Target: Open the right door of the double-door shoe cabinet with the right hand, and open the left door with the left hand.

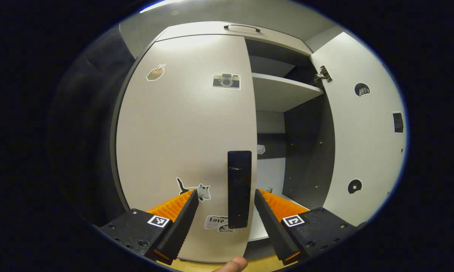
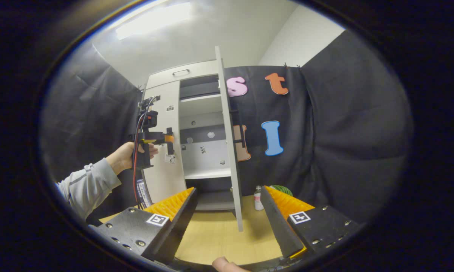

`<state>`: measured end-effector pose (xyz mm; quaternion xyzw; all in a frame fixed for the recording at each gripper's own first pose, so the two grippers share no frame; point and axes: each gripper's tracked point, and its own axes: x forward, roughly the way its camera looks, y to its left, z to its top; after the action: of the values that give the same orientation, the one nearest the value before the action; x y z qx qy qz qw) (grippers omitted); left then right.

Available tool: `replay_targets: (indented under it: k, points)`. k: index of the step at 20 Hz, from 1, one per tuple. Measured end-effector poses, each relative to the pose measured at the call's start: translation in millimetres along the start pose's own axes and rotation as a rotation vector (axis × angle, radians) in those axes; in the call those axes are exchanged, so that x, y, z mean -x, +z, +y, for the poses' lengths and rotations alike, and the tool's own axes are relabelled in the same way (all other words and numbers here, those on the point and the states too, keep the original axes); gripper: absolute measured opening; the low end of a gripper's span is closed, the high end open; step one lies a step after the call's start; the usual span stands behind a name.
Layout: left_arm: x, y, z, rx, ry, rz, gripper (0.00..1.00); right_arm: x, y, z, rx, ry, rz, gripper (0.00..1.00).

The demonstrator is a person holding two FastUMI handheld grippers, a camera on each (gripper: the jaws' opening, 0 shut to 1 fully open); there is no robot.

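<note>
Double-door shoe cabinet, pale grey, standing on a light wooden floor against the booth's black cloth wall. In the right gripper view the cabinet lies ahead and slightly left of centre; in the left gripper view it is close up.

Right door: swung fully open, its inner face and a metal hinge visible in the left gripper view; in the right gripper view it appears edge-on, projecting toward the camera between the two fingers.

Left door: closed or very nearly so, carrying several stickers, among them a camera sticker and a cat sticker. A dark vertical handle is mounted near its free edge.

Interior: pale shelves and a dark side panel are exposed behind the open door.

Left gripper: jaws spread apart, the handle lying in the gap between them with clear space on each side; no finger touches it. In the right gripper view it is held up in front of the left door by a hand with a grey sleeve.

Right gripper: jaws parted and grasping nothing, the edge of the right door between them farther off.

Small items: a little bottle and a green rounded object rest on the floor beyond the right door, near the cloth wall.
</note>
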<state>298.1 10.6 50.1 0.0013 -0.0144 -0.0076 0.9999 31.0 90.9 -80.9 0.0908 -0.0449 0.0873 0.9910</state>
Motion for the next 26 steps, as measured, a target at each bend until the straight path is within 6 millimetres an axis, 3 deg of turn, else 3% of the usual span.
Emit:
replay_targets:
  k: [2, 4, 5, 7, 16, 17, 21, 26]
  points:
    - [-12.1, 4.3, -0.5, -0.022, -0.011, -0.01, 0.89, 1.2, -1.7, -11.2, -0.016, -0.021, -0.001, 0.99]
    - [-17.5, 2.4, -9.9, 0.001, -0.062, 0.022, 0.75, 5.9, -4.9, -16.8, 0.003, -0.022, 0.004, 0.96]
    - [-19.2, 2.8, -13.5, 0.023, -0.072, 0.032, 0.55, 8.0, -4.8, -20.6, 0.02, -0.029, 0.002, 0.99]
    - [-18.3, 2.4, -14.3, 0.029, -0.066, 0.047, 0.37, 11.9, -1.3, -35.3, 0.035, -0.064, -0.007, 1.0]
    - [-9.3, -2.2, -12.1, 0.0, -0.035, 0.087, 0.26, 39.7, -5.4, -28.7, 0.072, -0.076, 0.008, 0.99]
    - [-3.7, -0.9, -12.4, -0.004, -0.04, 0.088, 0.25, 42.9, -4.8, -25.8, 0.078, -0.074, 0.009, 0.96]
    - [17.1, -0.9, -8.7, -0.006, -0.038, 0.104, 0.23, 56.0, -5.3, -10.8, 0.056, -0.051, 0.016, 0.99]
    - [53.7, 0.9, -1.1, -0.033, -0.011, 0.118, 0.23, 55.2, -1.7, -8.3, 0.041, -0.049, 0.025, 0.96]
